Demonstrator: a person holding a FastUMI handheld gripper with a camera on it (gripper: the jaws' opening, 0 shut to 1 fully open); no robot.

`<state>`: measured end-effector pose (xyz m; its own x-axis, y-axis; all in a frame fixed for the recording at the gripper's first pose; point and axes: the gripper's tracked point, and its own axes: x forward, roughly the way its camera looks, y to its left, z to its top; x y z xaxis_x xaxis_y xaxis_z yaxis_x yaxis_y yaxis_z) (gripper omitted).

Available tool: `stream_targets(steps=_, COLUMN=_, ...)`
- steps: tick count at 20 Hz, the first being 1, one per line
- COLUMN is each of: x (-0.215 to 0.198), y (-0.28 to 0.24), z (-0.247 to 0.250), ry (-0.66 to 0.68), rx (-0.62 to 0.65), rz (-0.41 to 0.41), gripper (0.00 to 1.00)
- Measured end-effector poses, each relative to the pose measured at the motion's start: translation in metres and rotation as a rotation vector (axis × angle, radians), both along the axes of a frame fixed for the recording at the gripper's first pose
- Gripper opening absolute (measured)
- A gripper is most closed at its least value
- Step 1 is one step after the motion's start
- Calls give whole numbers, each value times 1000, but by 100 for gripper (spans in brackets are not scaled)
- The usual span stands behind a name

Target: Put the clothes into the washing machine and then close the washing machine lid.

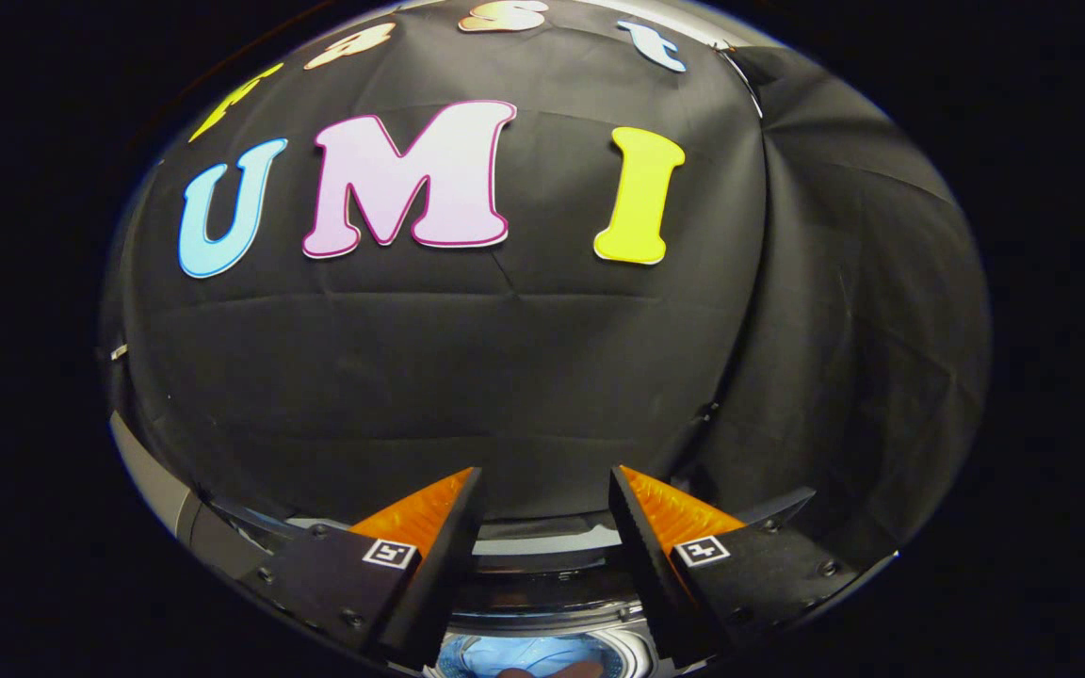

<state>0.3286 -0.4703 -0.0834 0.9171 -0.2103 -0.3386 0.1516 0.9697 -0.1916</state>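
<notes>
My hand-held gripper (544,490) is released, fingers spread wide with nothing between them, aimed at the black cloth wall (524,377) at 12 o'clock. Washing machine (542,603) sits below at 6 o'clock, its rim curving behind the fingers and its tub showing between their bases. Light blue clothes (524,652) lie inside the tub. I can't make out the lid.
</notes>
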Motion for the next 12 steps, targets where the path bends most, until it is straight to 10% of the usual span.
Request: stream_targets(steps=12, x=-50, y=-6, z=5, ry=-54, rx=9, rz=-46, gripper=86)
